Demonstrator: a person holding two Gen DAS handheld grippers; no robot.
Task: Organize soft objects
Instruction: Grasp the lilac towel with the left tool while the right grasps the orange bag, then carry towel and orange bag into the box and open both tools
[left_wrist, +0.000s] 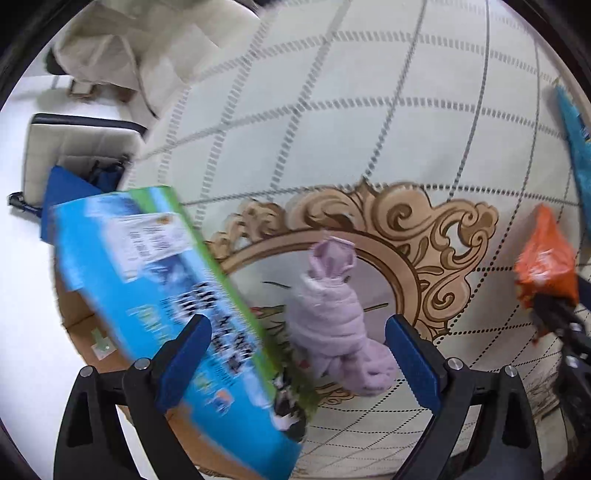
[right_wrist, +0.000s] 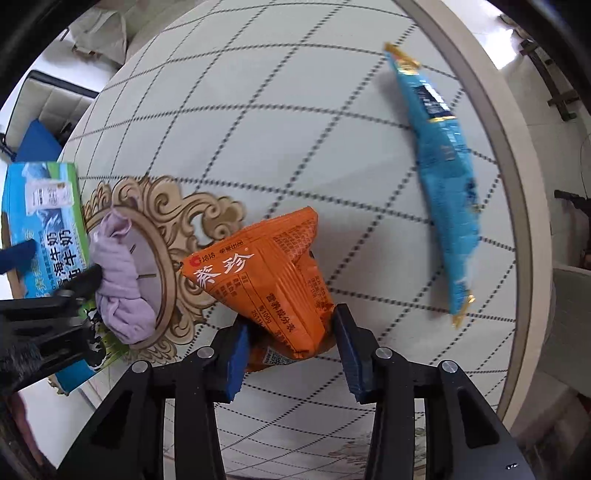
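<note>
The right gripper (right_wrist: 291, 339) fingers clamp the orange snack bag (right_wrist: 266, 280) on the round rug (right_wrist: 295, 129). The left gripper (left_wrist: 299, 354) fingers stand wide around the lilac cloth bundle (left_wrist: 332, 317), beside the blue milk carton box (left_wrist: 155, 280). A blue snack bag (right_wrist: 439, 162) lies far right.

A: Where's the snack bag (right_wrist: 273, 280) sitting?
B: On the rug (right_wrist: 280, 122), near edge, its near end between the right gripper (right_wrist: 291, 349) fingers (right_wrist: 351, 350).
A: And left of it?
B: The rolled cloth (right_wrist: 122, 280), on the rug's scrollwork medallion (right_wrist: 166, 236). Left of that the carton (right_wrist: 48, 225), at the rug's left edge, partly on the floor (left_wrist: 26, 295).
A: Right side?
B: A long pouch (right_wrist: 439, 177), well apart from the snack bag, running near to far beside the rug's right border.
A: Left gripper (left_wrist: 299, 354)?
B: Cloth lies between its fingers (left_wrist: 413, 358), touching neither; the carton is under the left one.
A: Far end?
B: A sofa (left_wrist: 147, 48) beyond the rug, far left.
</note>
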